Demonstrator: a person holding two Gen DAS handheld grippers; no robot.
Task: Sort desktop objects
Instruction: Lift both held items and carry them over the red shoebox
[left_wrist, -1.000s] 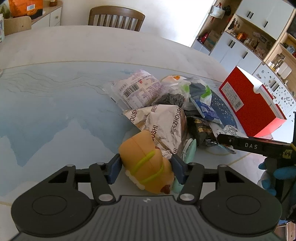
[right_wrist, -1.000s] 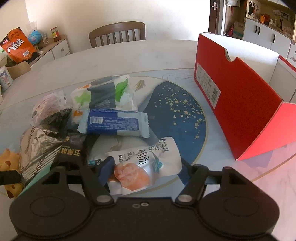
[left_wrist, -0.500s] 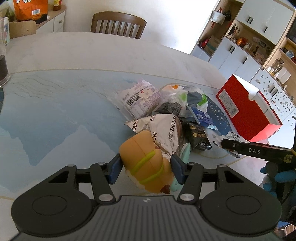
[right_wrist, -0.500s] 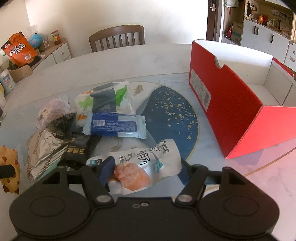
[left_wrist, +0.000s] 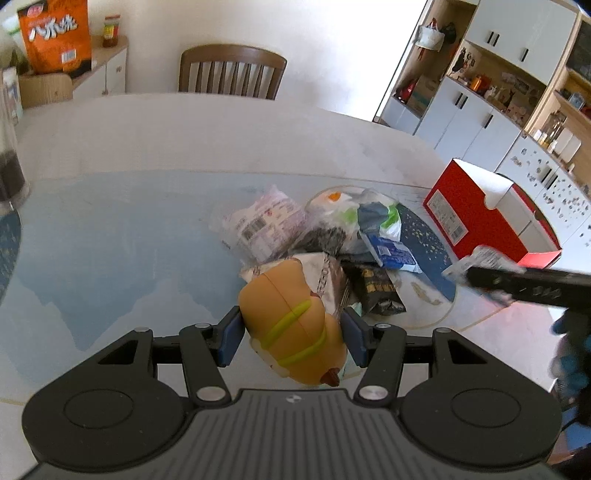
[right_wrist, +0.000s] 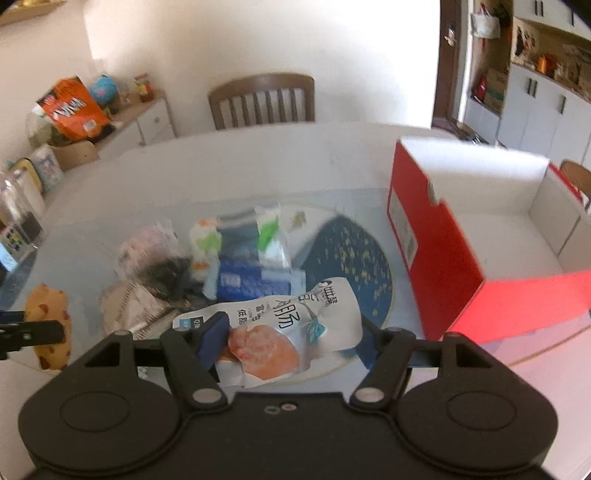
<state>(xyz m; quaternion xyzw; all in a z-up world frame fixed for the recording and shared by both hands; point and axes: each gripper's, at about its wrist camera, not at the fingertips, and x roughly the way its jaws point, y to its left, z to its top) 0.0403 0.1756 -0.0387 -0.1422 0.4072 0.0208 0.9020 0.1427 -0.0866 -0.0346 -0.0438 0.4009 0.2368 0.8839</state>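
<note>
Left wrist: L claw (left_wrist: 293, 338) grips orange toy (left_wrist: 291, 325) | R claw (right_wrist: 291, 341) grips white snack pouch (right_wrist: 280, 328) (Chinese print)

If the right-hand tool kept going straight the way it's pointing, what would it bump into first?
Probably the pile of snack packets on the table, likely the blue packet just beyond the white pouch held in the right gripper. Depth is hard to judge here. The red box sits off to the side.

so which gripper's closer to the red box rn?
Right. The right gripper, shut on a white snack pouch, sits just beside the red box. The left gripper, holding the orange toy, is across the snack pile from it.
</note>
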